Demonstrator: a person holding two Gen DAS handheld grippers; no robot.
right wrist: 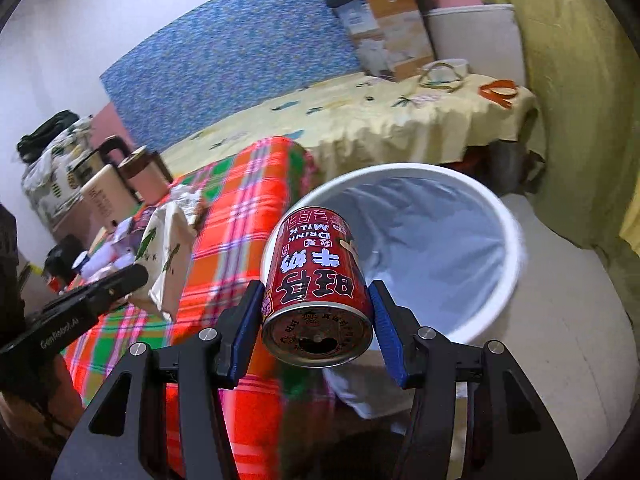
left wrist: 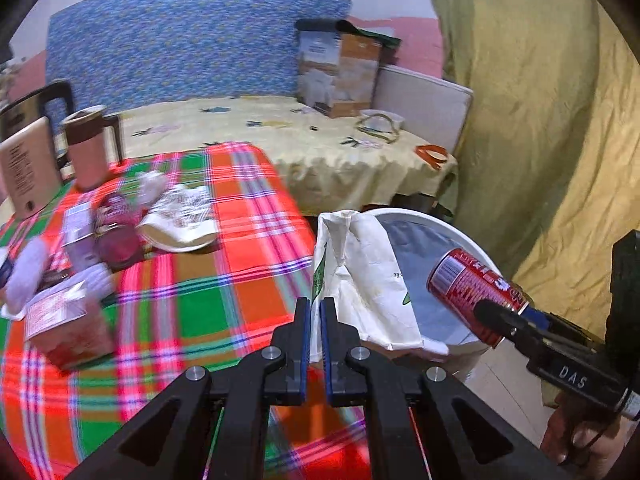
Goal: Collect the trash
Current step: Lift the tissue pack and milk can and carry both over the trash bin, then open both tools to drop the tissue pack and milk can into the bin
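- The right gripper (right wrist: 316, 312) has its blue pads pressed on both sides of a red milk can (right wrist: 318, 280), held tilted with its opened top facing the camera.
- Just beyond the can stands a white bin (right wrist: 508, 236) with a grey liner.
- The left gripper (left wrist: 315, 320) is pinched nearly closed on a crumpled white paper bag (left wrist: 368, 276) — the bag hangs at the bin's near rim.
- Left of that gripper, on the plaid tablecloth (left wrist: 240, 240), lies more litter — a red carton (left wrist: 68, 328) and wrappers.

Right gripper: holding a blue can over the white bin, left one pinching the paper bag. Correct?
Not quite: the can is red, not blue, as the right wrist view shows. The rest stands: the right gripper holds it over the white bin, and the left gripper pinches the paper bag.
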